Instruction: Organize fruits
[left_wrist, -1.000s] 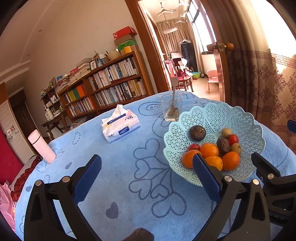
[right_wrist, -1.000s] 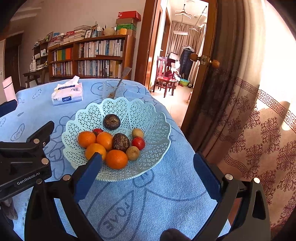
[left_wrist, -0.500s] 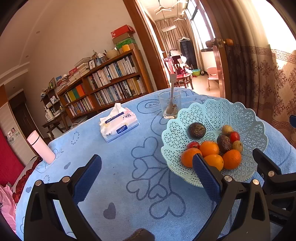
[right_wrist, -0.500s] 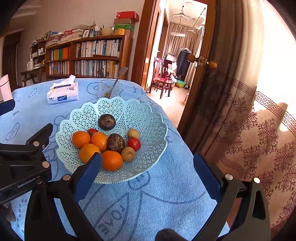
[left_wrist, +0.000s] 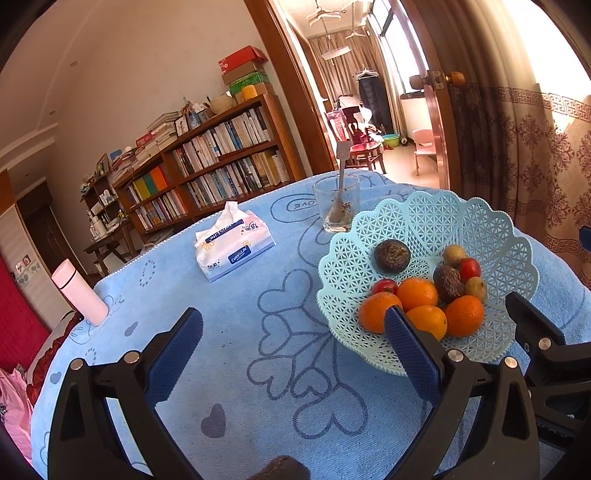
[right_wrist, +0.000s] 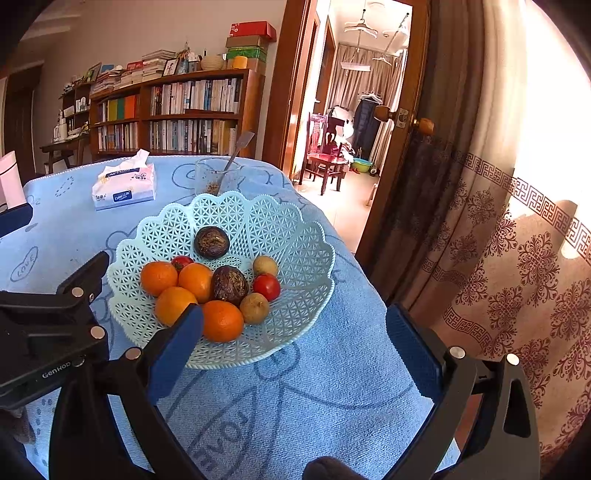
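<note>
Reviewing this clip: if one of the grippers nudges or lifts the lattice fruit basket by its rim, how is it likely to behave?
The fruit basket looks like thin openwork plastic, so probably light and a little flexible at the scalloped rim. The fruit is piled toward the near side, so lifting there may tilt it. The oranges and other round fruit would likely roll. On the towelling tablecloth it may drag rather than slide.

Wooden bookshelf (left_wrist: 207, 162) against pale wall; sunlit patterned curtain (right_wrist: 517, 240) beside open doorway.
</note>
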